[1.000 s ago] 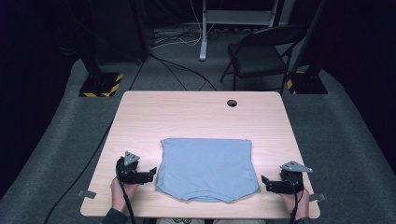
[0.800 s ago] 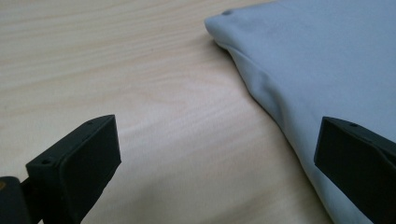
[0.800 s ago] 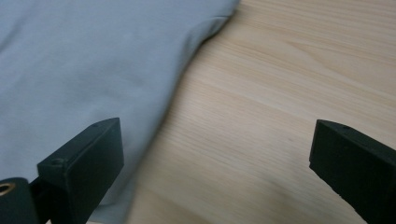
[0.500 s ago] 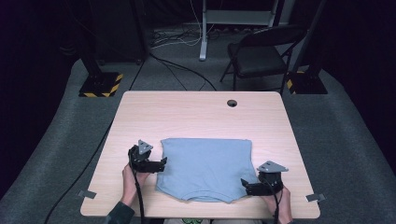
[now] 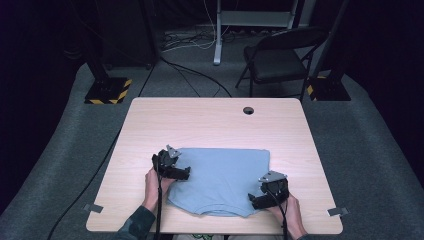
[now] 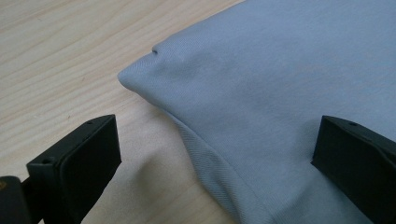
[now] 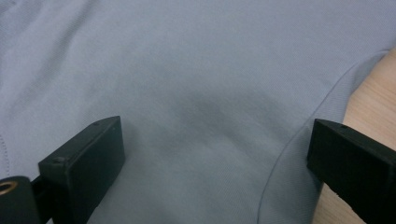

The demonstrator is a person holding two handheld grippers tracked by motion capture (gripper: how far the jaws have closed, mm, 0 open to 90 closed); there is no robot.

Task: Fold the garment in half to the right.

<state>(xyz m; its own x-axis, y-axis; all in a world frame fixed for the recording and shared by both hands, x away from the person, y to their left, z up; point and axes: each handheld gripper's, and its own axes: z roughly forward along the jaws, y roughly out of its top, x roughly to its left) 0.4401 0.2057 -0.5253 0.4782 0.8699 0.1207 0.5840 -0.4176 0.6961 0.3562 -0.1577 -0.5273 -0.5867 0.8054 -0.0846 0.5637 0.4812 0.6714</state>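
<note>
Left gripper (image 5: 186,173) spread, straddling the shirt's (image 5: 225,176) left edge; right gripper (image 5: 256,200) spread over its right hem.

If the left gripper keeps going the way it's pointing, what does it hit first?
Most likely the light blue shirt: the left gripper stands open astride its folded edge, one jaw over the table.

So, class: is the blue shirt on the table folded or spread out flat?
Folded. The blue shirt lies as a compact rectangle with no sleeves sticking out, and the left gripper view shows a doubled, rounded edge at its corner.
</note>
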